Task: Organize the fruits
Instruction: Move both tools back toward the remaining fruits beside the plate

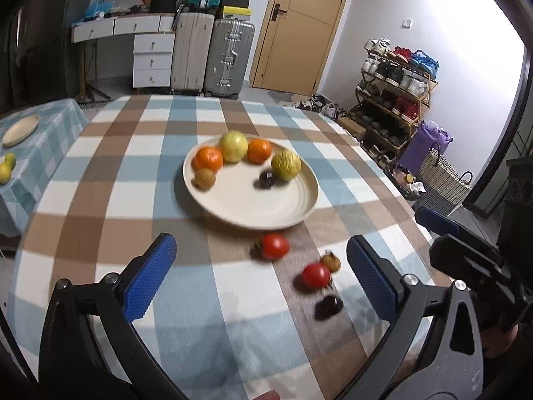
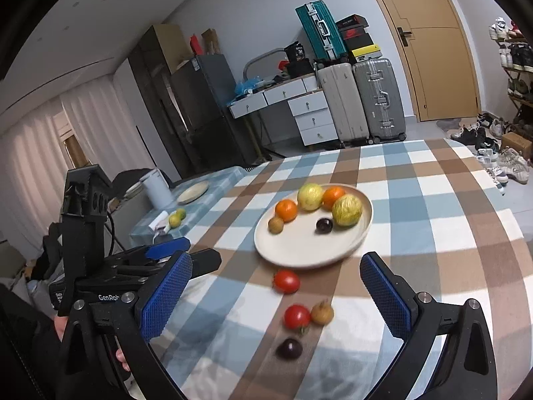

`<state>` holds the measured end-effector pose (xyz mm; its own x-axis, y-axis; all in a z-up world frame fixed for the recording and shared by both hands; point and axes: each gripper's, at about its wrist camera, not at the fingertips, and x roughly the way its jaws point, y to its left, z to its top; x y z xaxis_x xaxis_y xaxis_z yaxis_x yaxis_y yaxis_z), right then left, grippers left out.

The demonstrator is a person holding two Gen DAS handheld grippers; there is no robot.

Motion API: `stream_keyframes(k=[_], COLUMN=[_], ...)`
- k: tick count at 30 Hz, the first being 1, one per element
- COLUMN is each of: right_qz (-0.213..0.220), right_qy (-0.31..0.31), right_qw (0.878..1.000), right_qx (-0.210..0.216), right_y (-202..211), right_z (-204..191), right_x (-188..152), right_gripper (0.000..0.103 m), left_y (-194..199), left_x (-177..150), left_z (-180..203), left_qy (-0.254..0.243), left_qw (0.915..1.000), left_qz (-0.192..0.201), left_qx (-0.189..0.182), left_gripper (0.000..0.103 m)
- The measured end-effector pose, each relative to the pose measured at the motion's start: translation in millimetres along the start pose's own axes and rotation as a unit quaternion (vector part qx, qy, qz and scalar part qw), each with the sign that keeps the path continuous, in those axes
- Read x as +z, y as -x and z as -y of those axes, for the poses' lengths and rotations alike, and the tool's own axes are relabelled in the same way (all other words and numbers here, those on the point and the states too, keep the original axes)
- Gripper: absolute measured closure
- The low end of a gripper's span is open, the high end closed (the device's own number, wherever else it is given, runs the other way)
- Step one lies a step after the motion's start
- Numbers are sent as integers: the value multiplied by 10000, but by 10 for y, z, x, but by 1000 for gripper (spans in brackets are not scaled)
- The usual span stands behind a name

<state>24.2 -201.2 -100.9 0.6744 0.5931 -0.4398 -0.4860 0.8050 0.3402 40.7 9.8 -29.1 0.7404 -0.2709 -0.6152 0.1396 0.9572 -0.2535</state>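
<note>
A cream plate [image 1: 253, 206] [image 2: 299, 250] on the checked tablecloth holds two oranges [image 1: 208, 158], two yellow-green fruits [image 1: 285, 165], a small brown fruit [image 1: 204, 178] and a dark plum [image 1: 267, 178]. In front of the plate lie two red tomatoes [image 1: 273, 246] [image 1: 315, 275], a small tan fruit [image 1: 330, 262] and a dark plum [image 1: 328, 306]. They also show in the right wrist view: tomatoes [image 2: 285, 281] [image 2: 296, 316], tan fruit [image 2: 322, 312], plum [image 2: 289, 348]. My left gripper [image 1: 261, 280] is open and empty above the near table. My right gripper [image 2: 274, 295] is open and empty, beside the left one.
A side table [image 1: 50, 140] at the left carries an empty plate [image 1: 20, 129] and yellow-green fruits [image 1: 6, 166]. Suitcases [image 1: 213, 56], drawers and a door stand behind. A shoe rack [image 1: 396, 93] and a basket [image 1: 443, 180] stand at the right.
</note>
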Motion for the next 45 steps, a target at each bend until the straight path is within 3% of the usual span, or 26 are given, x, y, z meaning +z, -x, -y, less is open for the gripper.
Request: stream_keyframes(k=[8, 11, 20, 31, 36, 38, 41, 45], right_qz=[-216, -480, -945, -1353, -1509, -1522, -1544, -1498], right_qy=[-39, -140, 76, 49, 142, 167, 189, 95], right_qw=[9994, 9987, 9953, 9906, 9877, 9873, 9863, 9873], right_qx=[-256, -117, -220, -206, -379, -432, -544, -516], right_y=[52, -33, -292, -506, -575, -590, -604, -573], right_z=[-14, 22, -34, -18, -34, -39, -35, 4], right_x=[-335, -438, -684, -736, -761, -767, -774, -767], right_gripper=[0, 0, 1, 32, 60, 62, 74, 77], left_y=[-73, -111, -157, -187, -222, -226, -237, -255], left_x=[-382, -490, -568, -497, -462, -446, -408, -356], left_z=[-61, -103, -121, -207, -218, -219, -232, -224], left_qy=[-44, 9, -9, 34, -55, -87, -95, -108], left_qw=[9992, 9989, 9982, 9978, 9975, 9973, 9973, 9975], left_qz=[-323, -425, -483, -473, -473, -463, -458, -474], left_qx=[210, 215, 356, 470, 516, 563, 559, 517], left_gripper=[1, 1, 1, 1, 1, 1, 1, 1])
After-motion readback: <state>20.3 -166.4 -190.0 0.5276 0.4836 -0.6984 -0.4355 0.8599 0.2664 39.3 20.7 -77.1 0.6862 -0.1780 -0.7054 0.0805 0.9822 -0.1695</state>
